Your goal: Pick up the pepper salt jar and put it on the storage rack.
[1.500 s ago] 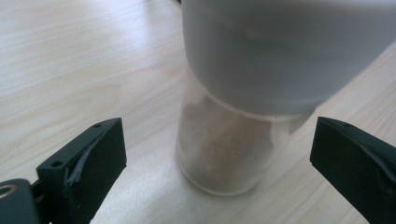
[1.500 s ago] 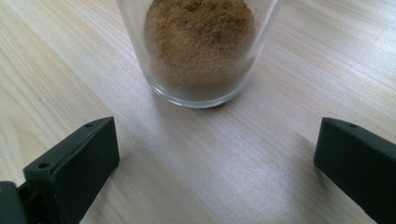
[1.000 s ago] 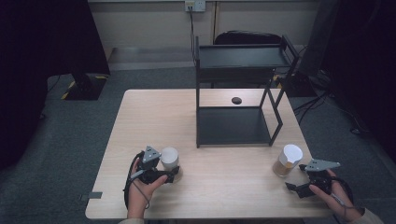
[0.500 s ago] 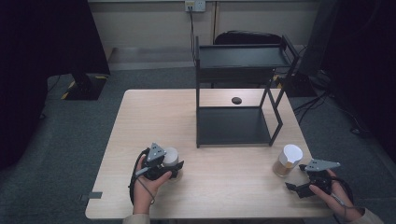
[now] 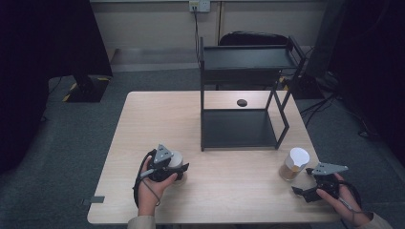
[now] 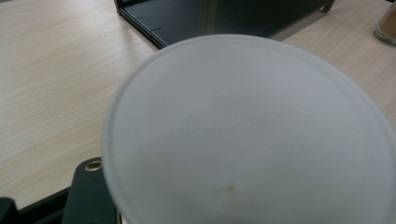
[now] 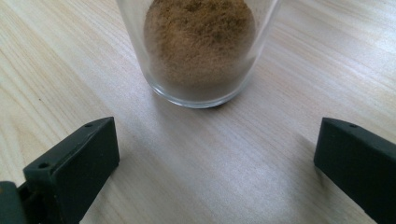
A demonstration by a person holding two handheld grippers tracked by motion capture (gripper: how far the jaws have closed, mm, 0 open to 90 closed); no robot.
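Left hand-held gripper [image 5: 177,168] just closed round white-lidded jar [image 5: 176,158] – upright, near table [image 5: 157,119] front-left. Right hand-held gripper [image 5: 305,183] gapes, empty; brown-powder jar [image 5: 294,163] upright just ahead, between its jaws' line. Shelf rack [image 5: 239,129] beyond.

A pale wood-grain table [image 5: 157,114] stands on grey carpet [image 5: 67,157] in a dimly lit room. On the table's far half sits a black two-tier metal shelf rack [image 5: 243,129], its lower tray resting on the tabletop and its upper tray raised on thin posts. A small round black object [image 5: 242,102] lies on the table behind the rack's lower tray. Beyond the table, a dark chair back [image 5: 253,38] shows against the light wall [image 5: 153,19], where a white power socket [image 5: 199,5] feeds a hanging cable. A dark stand with a yellow-striped base [image 5: 83,88] sits at the far left, and cables [image 5: 329,102] trail over the floor at the right.
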